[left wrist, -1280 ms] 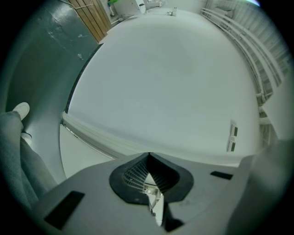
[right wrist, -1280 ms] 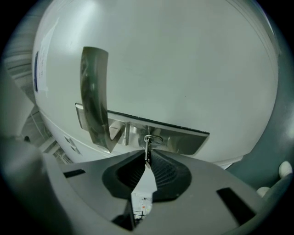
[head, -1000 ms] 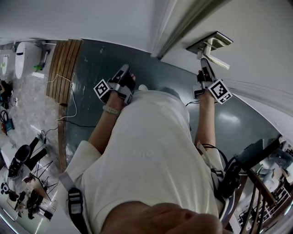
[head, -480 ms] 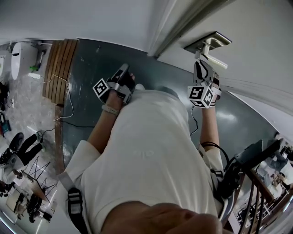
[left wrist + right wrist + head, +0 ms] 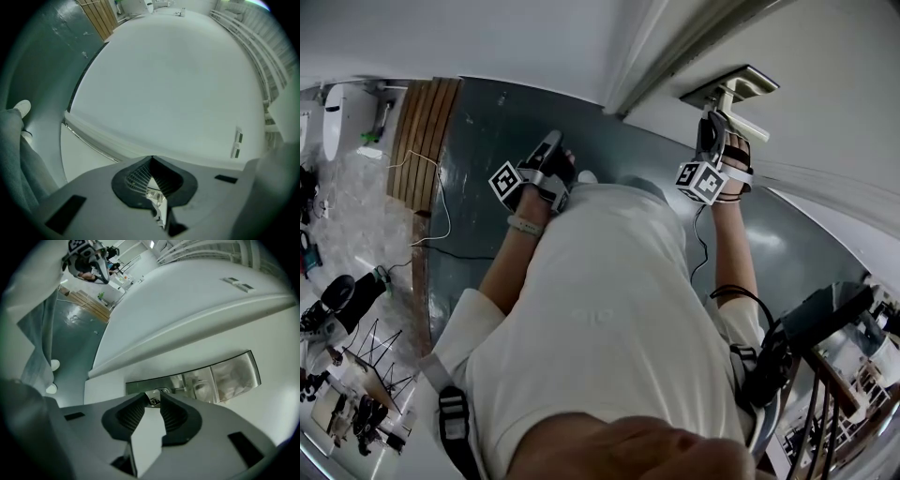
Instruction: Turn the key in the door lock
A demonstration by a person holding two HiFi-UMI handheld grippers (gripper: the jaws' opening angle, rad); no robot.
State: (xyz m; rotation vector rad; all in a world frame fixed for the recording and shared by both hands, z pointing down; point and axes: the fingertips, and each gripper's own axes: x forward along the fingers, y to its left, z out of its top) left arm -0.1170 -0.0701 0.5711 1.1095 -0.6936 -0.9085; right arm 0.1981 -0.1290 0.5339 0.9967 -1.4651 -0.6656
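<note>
- Key [image 5: 153, 400]: small and silvery; only a bit of metal shows, just below the middle of the right gripper view. It is pinched between the jaw tips of the right hand-held gripper [image 5: 153, 396], at the lock plate.
- Lock plate [image 5: 220, 376]: a long, shiny metal rectangle set in the white door [image 5: 834, 75], at centre-right of that view. In the head view it sits at upper right [image 5: 711, 92], with the lever handle [image 5: 750, 124] beside it.

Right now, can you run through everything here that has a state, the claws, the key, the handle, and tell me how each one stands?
Right claw: shut on the key, tips up against the lock plate.
Key: pinched at the lock plate; how far it is turned cannot be told.
Left claw: shut, nothing in it.
Door handle: no claw on it.
</note>
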